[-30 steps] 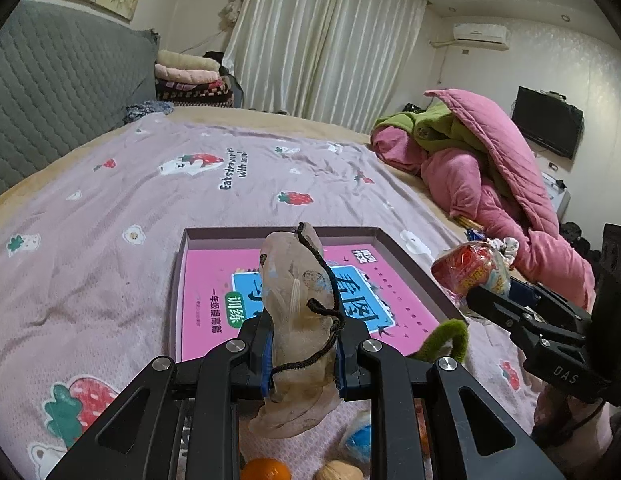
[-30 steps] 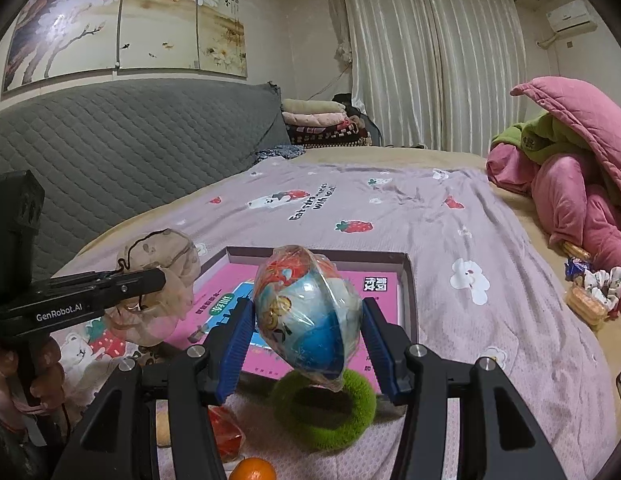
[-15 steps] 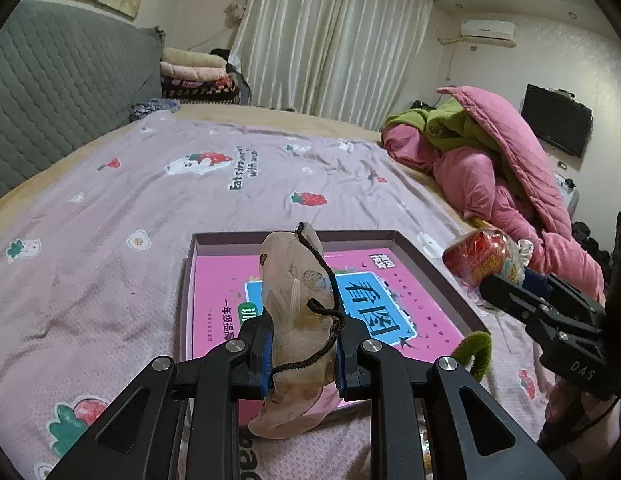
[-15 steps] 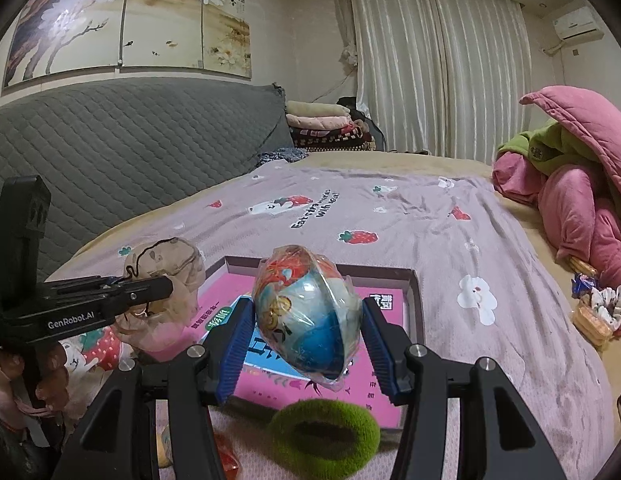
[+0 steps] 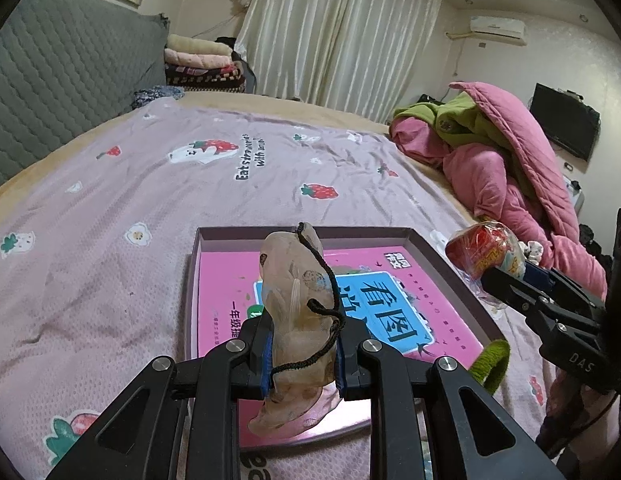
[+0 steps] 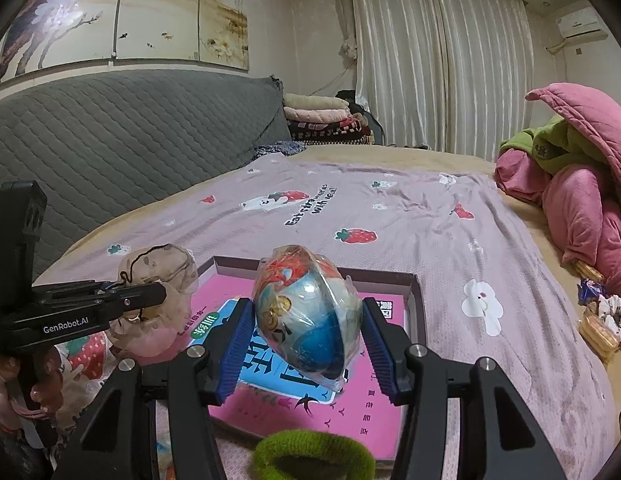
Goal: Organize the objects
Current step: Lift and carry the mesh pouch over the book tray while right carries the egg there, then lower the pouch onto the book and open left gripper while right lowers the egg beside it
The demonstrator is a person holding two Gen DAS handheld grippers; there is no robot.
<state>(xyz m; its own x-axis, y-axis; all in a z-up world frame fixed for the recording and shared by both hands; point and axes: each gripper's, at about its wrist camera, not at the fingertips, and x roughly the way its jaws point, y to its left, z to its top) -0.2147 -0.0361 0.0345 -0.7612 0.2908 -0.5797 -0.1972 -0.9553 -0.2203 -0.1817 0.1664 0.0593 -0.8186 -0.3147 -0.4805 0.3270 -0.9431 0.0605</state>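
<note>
My left gripper (image 5: 301,354) is shut on a sheer beige drawstring pouch (image 5: 296,300) and holds it above the near edge of a shallow box (image 5: 294,233) with a pink book inside. The pouch also shows in the right wrist view (image 6: 158,304). My right gripper (image 6: 308,334) is shut on a plastic-wrapped red and blue ball (image 6: 306,312), held above the box (image 6: 418,304). The ball shows at the right of the left wrist view (image 5: 486,254).
A green fuzzy ring (image 6: 314,454) lies on the purple bedspread (image 5: 110,240) by the box's near right corner. Pink and green bedding (image 5: 506,160) is heaped at the right. Snack packets (image 6: 598,320) lie at the bed's right edge. A grey headboard (image 6: 110,132) runs along the left.
Both grippers have moved forward with their loads, now over the box. The loose objects near the front edge have dropped out of view.
</note>
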